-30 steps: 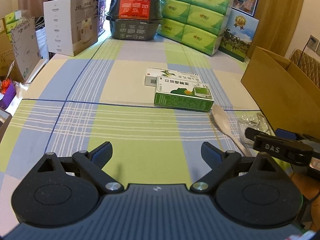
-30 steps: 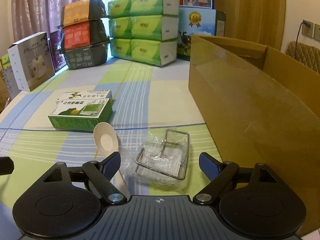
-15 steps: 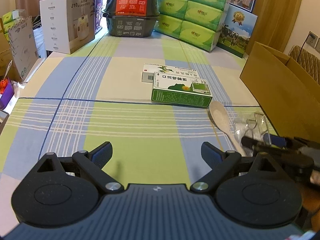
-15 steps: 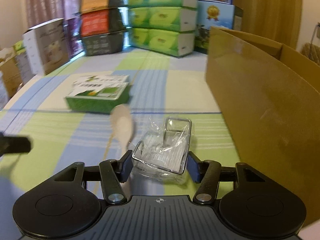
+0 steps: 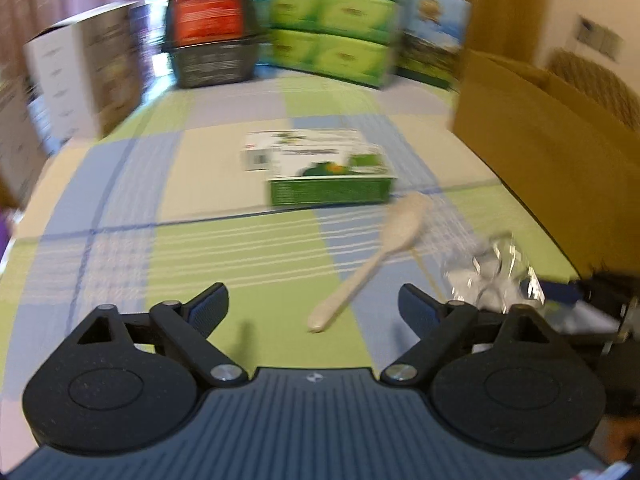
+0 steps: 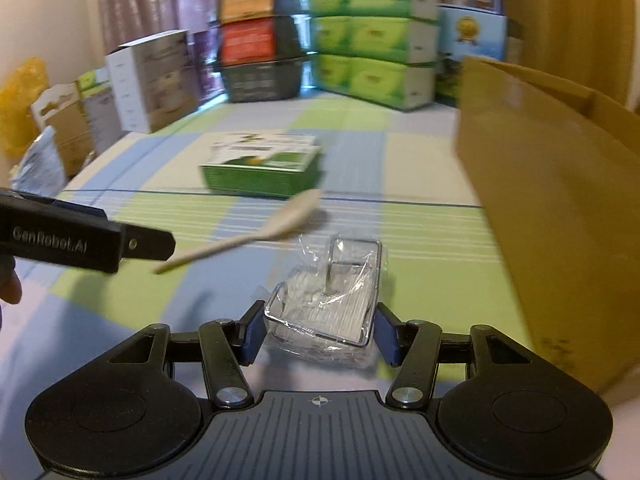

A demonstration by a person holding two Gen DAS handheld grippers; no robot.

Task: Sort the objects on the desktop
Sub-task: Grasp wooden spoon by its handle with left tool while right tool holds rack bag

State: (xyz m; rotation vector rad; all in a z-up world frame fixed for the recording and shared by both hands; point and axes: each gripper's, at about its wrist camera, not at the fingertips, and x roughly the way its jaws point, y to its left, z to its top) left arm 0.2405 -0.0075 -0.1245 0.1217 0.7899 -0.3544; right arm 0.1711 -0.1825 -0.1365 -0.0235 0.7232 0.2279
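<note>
Checked tablecloth (image 6: pixel 420 236) in green, blue and cream; stacked cartons (image 6: pixel 372 36) at 12 o'clock; brown cardboard box (image 6: pixel 552 200) at 3 o'clock; green carton (image 6: pixel 260 172) centre; right gripper (image 6: pixel 320 334) pinching wrapped wire rack (image 6: pixel 332 304); left gripper (image 5: pixel 314 306) spread, empty; spoon (image 5: pixel 376 260) beside rack.

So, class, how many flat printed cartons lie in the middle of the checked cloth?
2. The green carton lies nearer, just beyond the spoon; the white carton lies partly under it, behind. Blur may hide others.
</note>
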